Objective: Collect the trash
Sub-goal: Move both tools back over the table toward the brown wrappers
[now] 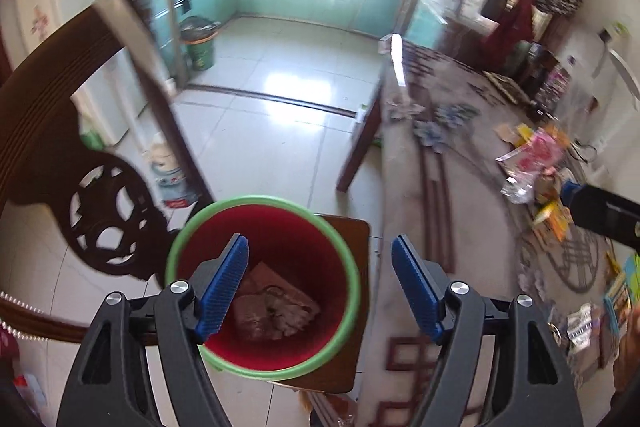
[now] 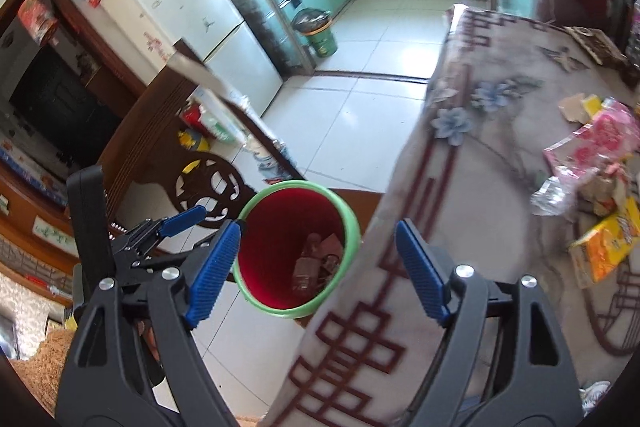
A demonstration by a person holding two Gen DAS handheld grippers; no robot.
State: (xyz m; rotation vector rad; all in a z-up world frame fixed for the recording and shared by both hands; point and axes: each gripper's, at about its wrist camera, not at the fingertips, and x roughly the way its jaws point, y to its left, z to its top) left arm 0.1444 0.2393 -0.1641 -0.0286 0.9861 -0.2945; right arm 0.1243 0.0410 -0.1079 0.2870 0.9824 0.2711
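Observation:
A red bin with a green rim [image 1: 264, 287] stands on a wooden stool beside the table; brown crumpled trash [image 1: 272, 311] lies in it. My left gripper [image 1: 320, 291] is open and empty, just above the bin's right rim. The bin also shows in the right wrist view [image 2: 296, 251]. My right gripper [image 2: 316, 267] is open and empty, above the table edge next to the bin. Trash lies on the table: a pink wrapper [image 2: 596, 143], clear plastic [image 2: 554, 193], a yellow packet [image 2: 608, 243]. The left gripper [image 2: 180, 223] appears at the left.
A patterned cloth covers the table [image 2: 480, 163]. A carved wooden chair [image 1: 60, 131] stands left of the bin. A green kitchen bin [image 1: 200, 43] stands on the tiled floor beyond. A white fridge [image 2: 192, 23] is at the left. The right gripper's body [image 1: 604, 211] reaches over the table.

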